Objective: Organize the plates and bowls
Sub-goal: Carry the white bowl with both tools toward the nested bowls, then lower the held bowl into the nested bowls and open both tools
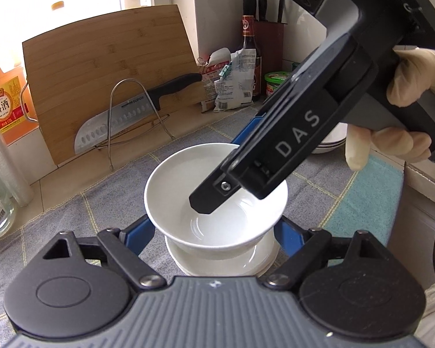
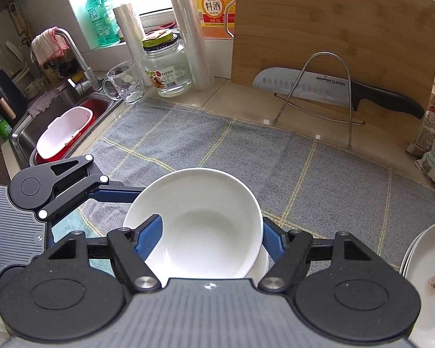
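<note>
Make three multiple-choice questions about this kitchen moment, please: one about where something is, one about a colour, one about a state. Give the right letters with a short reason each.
1. Where is the knife?
A. in the sink
B. on the wire rack in front of the cutting board
C. inside the bowl

2. What colour are the pads of the gripper fingers?
A. blue
B. red
C. yellow

3. How does the right gripper stand to the white bowl?
A. far from it
B. one finger inside, one outside the rim
C. both fingers under it

Answers:
1 B, the blade lies across the wire rack against the wooden cutting board.
2 A, blue pads show in both wrist views.
3 B, the right wrist view shows a pad inside the bowl and the other outside its wall.
</note>
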A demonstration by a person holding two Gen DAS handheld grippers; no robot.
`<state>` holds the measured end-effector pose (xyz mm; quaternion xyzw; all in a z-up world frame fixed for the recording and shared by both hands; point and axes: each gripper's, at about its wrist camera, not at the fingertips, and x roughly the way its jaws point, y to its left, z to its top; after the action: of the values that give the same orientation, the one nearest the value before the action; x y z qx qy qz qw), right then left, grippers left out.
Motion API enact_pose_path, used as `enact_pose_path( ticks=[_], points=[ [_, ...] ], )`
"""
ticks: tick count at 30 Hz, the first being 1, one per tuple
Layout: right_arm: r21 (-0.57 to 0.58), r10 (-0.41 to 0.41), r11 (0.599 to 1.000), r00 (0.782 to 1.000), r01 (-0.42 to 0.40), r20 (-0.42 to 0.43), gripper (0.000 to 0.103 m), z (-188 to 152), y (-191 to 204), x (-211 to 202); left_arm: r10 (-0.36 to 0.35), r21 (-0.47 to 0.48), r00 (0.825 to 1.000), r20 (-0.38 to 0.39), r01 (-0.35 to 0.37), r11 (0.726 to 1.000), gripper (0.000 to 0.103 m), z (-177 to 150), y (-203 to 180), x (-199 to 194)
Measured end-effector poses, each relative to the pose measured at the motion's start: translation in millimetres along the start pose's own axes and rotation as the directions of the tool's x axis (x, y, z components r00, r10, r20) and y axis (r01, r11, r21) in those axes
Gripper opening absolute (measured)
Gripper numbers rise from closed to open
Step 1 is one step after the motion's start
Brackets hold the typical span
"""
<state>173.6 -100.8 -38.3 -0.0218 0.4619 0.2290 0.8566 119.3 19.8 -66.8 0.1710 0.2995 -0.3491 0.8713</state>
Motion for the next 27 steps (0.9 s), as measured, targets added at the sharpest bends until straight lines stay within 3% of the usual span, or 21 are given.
enact_pose_path(
  ticks=[27],
  points=[
    [0.011,0.010,1.000,0.999,-0.010,-0.047,0.078,-10.2,-5.5,15.2,-0.011,-0.015,0.998,-0.056,0.011,1.000,0.088,-6.1,-1.0,12.2]
  ],
)
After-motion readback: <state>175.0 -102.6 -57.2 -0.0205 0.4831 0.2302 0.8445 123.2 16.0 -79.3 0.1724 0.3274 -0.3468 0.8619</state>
